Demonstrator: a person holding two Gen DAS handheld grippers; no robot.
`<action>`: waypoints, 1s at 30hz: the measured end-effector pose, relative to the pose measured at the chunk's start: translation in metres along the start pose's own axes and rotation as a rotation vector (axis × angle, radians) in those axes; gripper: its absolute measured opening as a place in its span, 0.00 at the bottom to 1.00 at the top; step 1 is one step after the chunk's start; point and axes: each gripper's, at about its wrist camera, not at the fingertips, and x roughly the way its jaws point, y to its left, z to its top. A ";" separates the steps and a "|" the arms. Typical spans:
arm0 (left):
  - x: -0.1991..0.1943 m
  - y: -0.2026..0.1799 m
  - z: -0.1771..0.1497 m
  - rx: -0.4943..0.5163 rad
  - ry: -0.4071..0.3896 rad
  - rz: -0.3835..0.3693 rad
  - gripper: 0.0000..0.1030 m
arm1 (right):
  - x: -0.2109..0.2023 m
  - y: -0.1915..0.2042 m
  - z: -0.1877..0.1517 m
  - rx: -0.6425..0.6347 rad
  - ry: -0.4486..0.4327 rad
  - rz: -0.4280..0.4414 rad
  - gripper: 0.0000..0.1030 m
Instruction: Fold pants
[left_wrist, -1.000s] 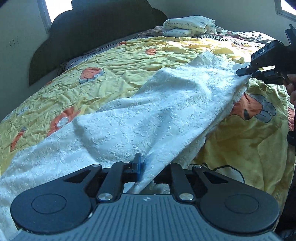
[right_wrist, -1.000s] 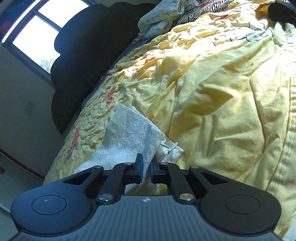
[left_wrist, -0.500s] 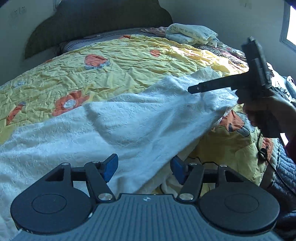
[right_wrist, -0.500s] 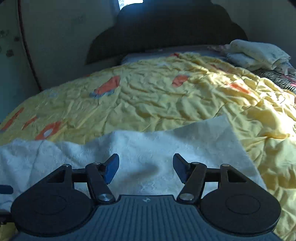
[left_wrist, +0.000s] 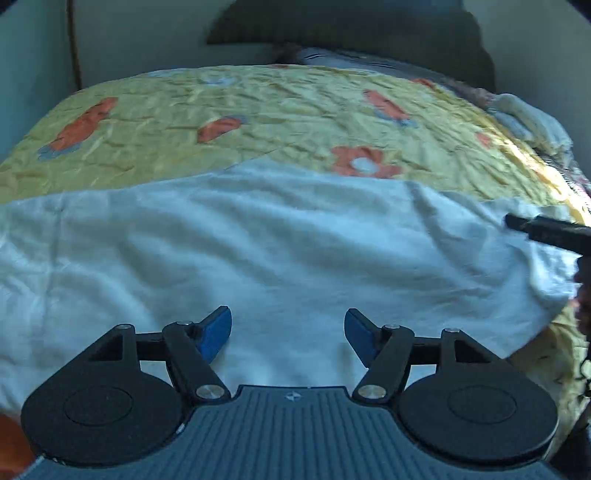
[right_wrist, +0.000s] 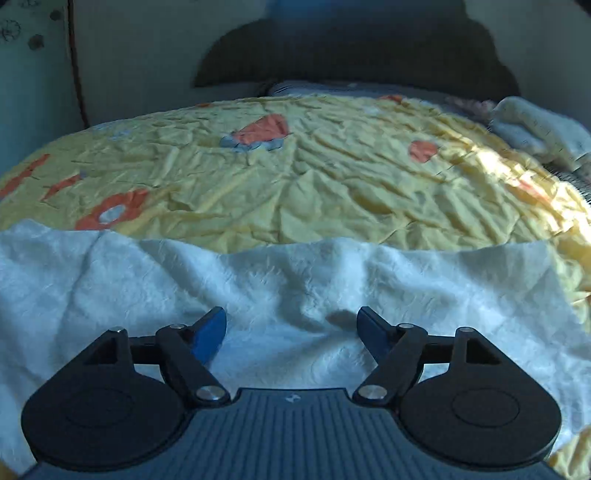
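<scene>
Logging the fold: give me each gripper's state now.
Left tongs: opening, nothing pinched, white pants lying below.
Right tongs: opening, nothing pinched, over the pants.

Bare yellow quilt (right_wrist: 332, 199) beyond the white pants (right_wrist: 295, 280) lies unobstructed up to the dark headboard (right_wrist: 354, 55).

The white pants (left_wrist: 280, 251) run off the left edge in both wrist views, the right gripper (left_wrist: 546, 230) is cut by the left view's right edge, and motion blur softens the yellow bedspread (left_wrist: 258, 107).
</scene>
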 end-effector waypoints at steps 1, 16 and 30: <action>-0.006 0.012 -0.004 -0.021 -0.012 0.022 0.68 | -0.009 0.010 0.004 0.005 -0.036 0.056 0.76; -0.099 0.220 -0.071 -0.822 -0.116 0.114 0.66 | -0.109 0.354 -0.058 -0.923 -0.337 0.828 0.64; -0.076 0.232 -0.070 -0.960 -0.144 -0.081 0.62 | -0.101 0.398 -0.096 -1.149 -0.429 0.678 0.31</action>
